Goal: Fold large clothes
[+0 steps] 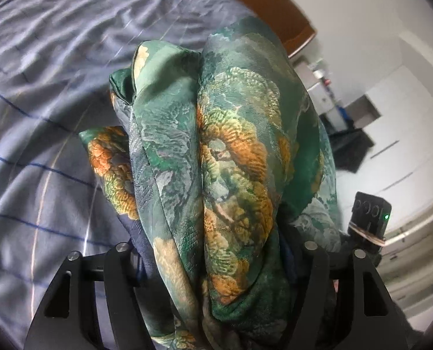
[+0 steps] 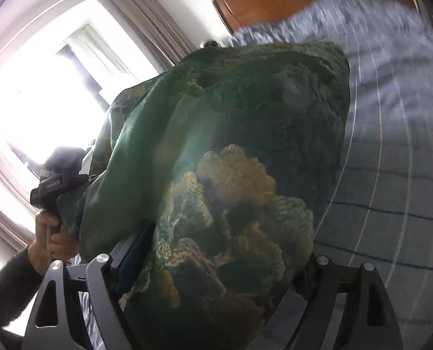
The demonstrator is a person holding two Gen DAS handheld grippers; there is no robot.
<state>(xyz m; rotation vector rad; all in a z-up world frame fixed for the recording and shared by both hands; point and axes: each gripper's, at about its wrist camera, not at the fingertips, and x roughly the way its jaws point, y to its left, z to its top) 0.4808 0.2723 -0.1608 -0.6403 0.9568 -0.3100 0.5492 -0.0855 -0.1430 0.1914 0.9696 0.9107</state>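
Observation:
A green silky garment [image 1: 216, 151] with orange and cream flower print hangs bunched in folds from my left gripper [image 1: 216, 262], which is shut on it; the fabric hides the fingertips. The same garment [image 2: 233, 180] drapes over my right gripper [image 2: 213, 277], which is shut on it too, fingertips hidden. Both hold the cloth lifted above the bed [image 1: 41, 93]. The right gripper's body [image 1: 368, 218] shows at the right edge of the left wrist view. The left gripper's body [image 2: 59, 180] and the hand on it show at the left of the right wrist view.
The bed has a grey-blue sheet with thin stripes [image 2: 397, 134] and a wooden headboard [image 1: 274, 3]. A bright window with curtains [image 2: 56, 87] is to the left. White cabinets and a dark object [image 1: 353, 145] stand beyond the bed's right side.

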